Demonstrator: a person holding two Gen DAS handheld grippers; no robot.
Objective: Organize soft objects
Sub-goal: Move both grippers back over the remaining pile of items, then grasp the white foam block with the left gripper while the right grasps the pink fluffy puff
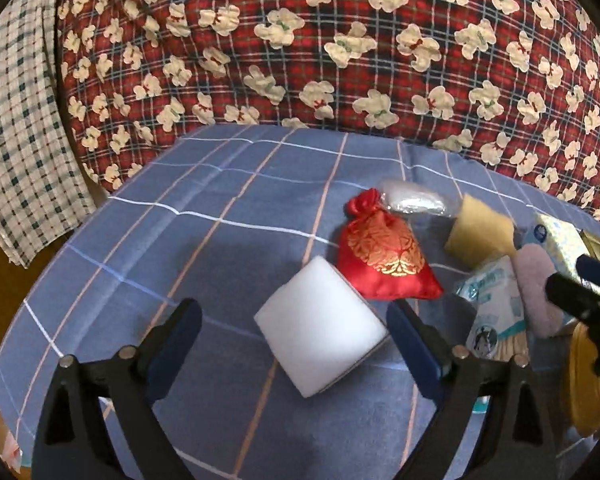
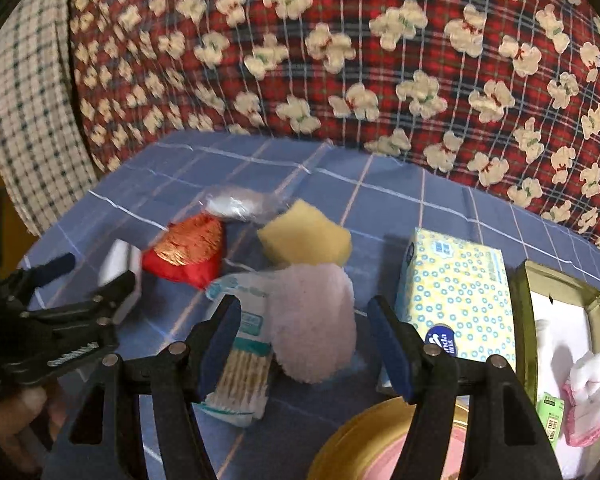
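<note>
1. The left tongs (image 1: 294, 316) hang over a blue checked sheet (image 1: 204, 216) on what looks like a bed. They are wide open. A white foam block (image 1: 320, 326) lies between the two blue pads, but the pads do not touch it.
2. I think the tongs are spread wide so they can fit around the fat block before they squeeze it.
3. A red silk pouch (image 1: 384, 256) lies just behind the block, touching one corner. A grab from the sides would keep the pouch out of the way.
4. The right tongs (image 2: 304, 340) are open too, and they hold nothing. They point down at a fluffy pink puff (image 2: 312, 328) that lies between the pads.
5. The puff rests partly on a packet of cotton swabs (image 2: 240, 364). A yellow sponge (image 2: 304, 238) sits just behind it, and a clear plastic bag (image 2: 236, 204) lies farther back.
6. A tissue box (image 2: 456, 292) stands to the right of the puff. Next to it is a gold tin (image 2: 524, 320) with a small pink cloth (image 2: 588, 396) inside. A round gold tin (image 2: 352, 440) sits at the bottom of the view.
7. I guess the soft things are meant to go in the tins. Most of them are not in yet.
8. A red quilt with white bears (image 1: 340, 60) is piled up behind it all.
</note>
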